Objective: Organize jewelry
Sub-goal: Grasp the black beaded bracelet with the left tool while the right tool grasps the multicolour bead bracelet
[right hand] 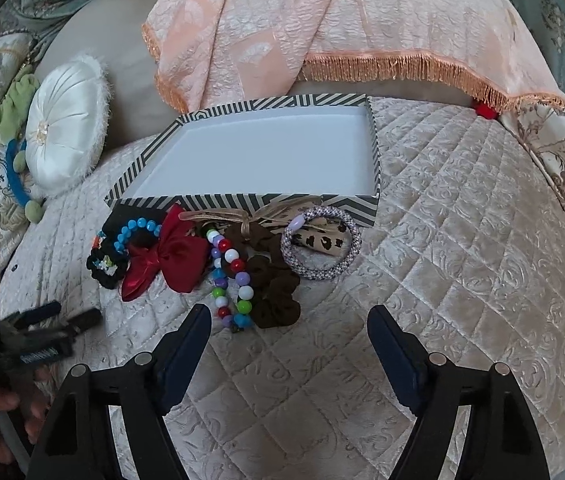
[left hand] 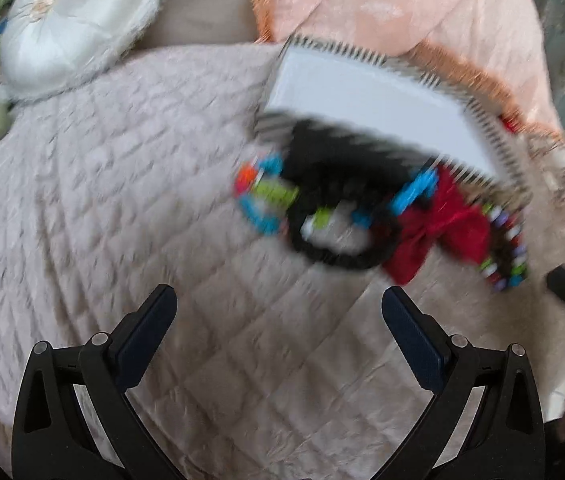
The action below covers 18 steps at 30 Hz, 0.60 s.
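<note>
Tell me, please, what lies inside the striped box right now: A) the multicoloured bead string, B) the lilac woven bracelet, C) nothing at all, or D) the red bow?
C. In the right wrist view the striped box shows only its bare white floor, while the red bow, the bead string and the lilac bracelet all lie on the quilt in front of it.

A home bedroom: quilted bedspread [right hand: 462,240], round satin cushion [right hand: 64,128], fringed throw [right hand: 322,20].
</note>
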Each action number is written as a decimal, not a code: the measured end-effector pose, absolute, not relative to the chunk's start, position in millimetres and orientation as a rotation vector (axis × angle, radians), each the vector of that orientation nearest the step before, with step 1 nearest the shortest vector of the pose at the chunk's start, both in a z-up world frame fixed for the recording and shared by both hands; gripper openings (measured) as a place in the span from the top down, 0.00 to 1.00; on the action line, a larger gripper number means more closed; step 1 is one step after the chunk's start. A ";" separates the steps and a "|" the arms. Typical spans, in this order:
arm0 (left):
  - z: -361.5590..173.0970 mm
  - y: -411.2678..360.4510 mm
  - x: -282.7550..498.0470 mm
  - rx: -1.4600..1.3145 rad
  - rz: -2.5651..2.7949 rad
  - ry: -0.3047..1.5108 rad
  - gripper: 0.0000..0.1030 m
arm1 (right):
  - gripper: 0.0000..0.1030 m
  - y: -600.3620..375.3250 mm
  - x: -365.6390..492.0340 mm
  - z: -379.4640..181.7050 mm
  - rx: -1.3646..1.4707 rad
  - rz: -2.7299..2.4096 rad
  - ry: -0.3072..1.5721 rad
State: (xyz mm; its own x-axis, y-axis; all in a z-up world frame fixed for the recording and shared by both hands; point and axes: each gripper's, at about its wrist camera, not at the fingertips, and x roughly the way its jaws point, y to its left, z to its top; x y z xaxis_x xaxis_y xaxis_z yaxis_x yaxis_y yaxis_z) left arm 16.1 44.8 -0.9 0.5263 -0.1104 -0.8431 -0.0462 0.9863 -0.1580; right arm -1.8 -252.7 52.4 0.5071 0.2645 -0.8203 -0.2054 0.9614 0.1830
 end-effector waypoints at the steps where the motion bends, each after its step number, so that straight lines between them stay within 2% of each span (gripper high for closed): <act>1: 6.0 46.8 21.7 -0.196 -0.089 1.011 0.01 | 0.23 -252.4 -1.8 52.2 0.062 0.284 0.999; 6: 14.9 45.7 46.7 -0.169 -0.148 1.000 0.01 | 0.23 -249.6 -1.9 53.1 0.054 0.298 1.001; 8: 9.3 50.0 57.1 -0.162 -0.117 1.000 0.06 | 0.23 -248.5 -2.8 53.5 0.049 0.306 1.002; 10: 0.0 53.0 61.8 -0.171 -0.110 1.026 0.22 | 0.23 -247.1 -3.5 53.0 0.040 0.311 1.003; 12: -9.4 54.3 61.1 -0.183 -0.096 1.043 0.23 | 0.23 -247.6 -3.8 52.4 0.037 0.309 1.004; 14: -18.7 51.4 61.1 -0.173 -0.089 1.063 0.31 | 0.23 -248.7 -3.8 52.0 0.040 0.306 1.005; 17: -21.5 45.6 54.8 -0.108 -0.061 1.052 0.55 | 0.23 -248.6 -2.7 51.8 0.043 0.303 1.006; 18: -21.0 46.4 52.6 -0.111 -0.066 1.053 0.66 | 0.23 -247.6 -2.6 52.1 0.041 0.304 1.005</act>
State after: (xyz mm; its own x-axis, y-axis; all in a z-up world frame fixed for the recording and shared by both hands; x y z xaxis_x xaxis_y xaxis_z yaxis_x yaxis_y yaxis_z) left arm 52.6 46.4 -21.0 0.4939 -0.1073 -0.8628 0.0013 0.9924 -0.1227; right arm -2.6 -247.6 52.0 0.4978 0.2703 -0.8241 -0.2323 0.9570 0.1735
